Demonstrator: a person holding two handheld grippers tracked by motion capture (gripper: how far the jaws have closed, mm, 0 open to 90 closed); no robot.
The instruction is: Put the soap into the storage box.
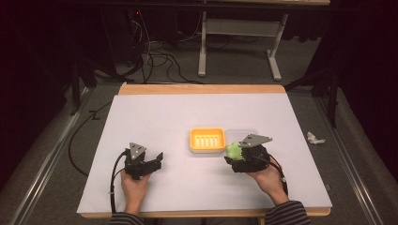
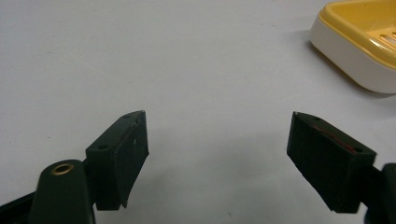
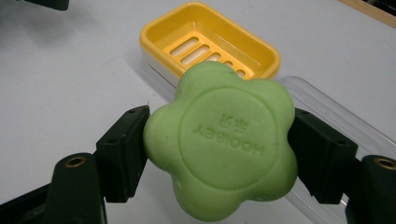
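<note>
Right gripper (image 3: 219,154) clamped across a green flower-shaped soap (image 3: 222,147), held just above the desk (image 1: 155,117) beside the yellow soap dish (image 1: 207,139) with a clear lid (image 3: 327,121) right behind it; left gripper (image 2: 217,154) spread wide with nothing in it, parked low over bare desk to the left of the dish. Probably a firm, smooth bar, light but a bit slippery, so squeezing across two opposite lobes like this looks like the safest hold. Count-wise: one soap, one dish, one lid, two grippers, plus one crumpled white scrap (image 1: 314,138) on the floor off to the right.
</note>
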